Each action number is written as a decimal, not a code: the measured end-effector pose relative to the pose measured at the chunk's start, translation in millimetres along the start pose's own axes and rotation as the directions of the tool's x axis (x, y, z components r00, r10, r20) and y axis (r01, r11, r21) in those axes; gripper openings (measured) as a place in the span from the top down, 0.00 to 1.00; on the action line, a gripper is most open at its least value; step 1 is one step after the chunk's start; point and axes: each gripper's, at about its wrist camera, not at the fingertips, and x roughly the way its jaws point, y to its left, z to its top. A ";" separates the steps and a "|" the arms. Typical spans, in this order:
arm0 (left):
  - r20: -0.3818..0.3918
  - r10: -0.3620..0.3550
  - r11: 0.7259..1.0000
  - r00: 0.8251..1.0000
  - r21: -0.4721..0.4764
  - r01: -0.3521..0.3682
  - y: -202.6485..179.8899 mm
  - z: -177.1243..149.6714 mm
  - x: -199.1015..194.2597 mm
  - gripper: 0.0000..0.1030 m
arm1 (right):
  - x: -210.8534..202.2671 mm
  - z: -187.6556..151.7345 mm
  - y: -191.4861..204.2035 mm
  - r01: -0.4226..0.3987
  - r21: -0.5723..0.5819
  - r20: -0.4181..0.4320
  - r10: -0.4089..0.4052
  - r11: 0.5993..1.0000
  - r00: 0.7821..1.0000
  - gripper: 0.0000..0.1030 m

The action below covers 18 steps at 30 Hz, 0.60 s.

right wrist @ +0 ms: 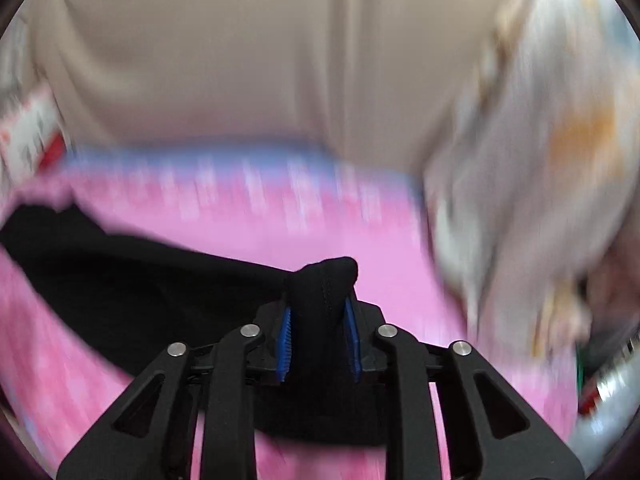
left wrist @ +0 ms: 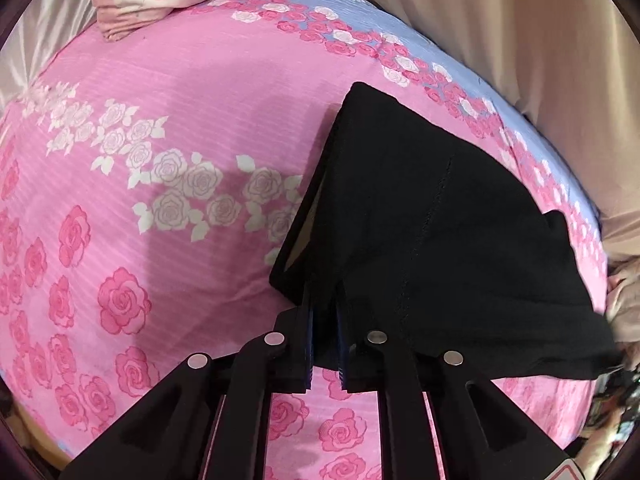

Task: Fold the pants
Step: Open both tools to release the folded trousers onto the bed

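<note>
- Lying across a rose-print bed sheet, the black pants sag between two grips: soft, light cloth that drapes and creases.
- At left, the left gripper pinches a corner hem, its jaws narrow with fabric between them.
- At right, the right gripper clamps a bunched wad of cloth; the view is blurred.
- Seamed edges and corners look the surest holds, since the thin fabric may slip.
</note>
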 end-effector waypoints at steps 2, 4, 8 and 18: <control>-0.024 -0.007 1.000 1.000 -0.025 0.007 4.3 -1.2 -3.2 0.80 | -3.0 -37.4 -3.8 0.010 0.031 -0.028 -0.009 0.999 1.000 0.54; -0.025 0.046 0.998 0.999 -0.037 -0.047 4.8 -1.6 -11.4 0.78 | -27.0 -56.7 -9.3 0.037 0.101 0.026 -0.040 0.994 0.999 0.26; 0.079 0.215 0.974 0.973 -0.091 -0.208 5.7 4.2 -55.5 0.78 | -64.1 -61.3 -33.3 -0.055 0.297 0.144 0.012 0.953 0.990 0.23; 0.161 0.046 0.988 0.986 0.135 -0.068 -124.3 8.4 -51.8 0.58 | 16.9 -15.8 -55.2 -0.111 0.569 -0.096 0.200 0.815 0.975 0.36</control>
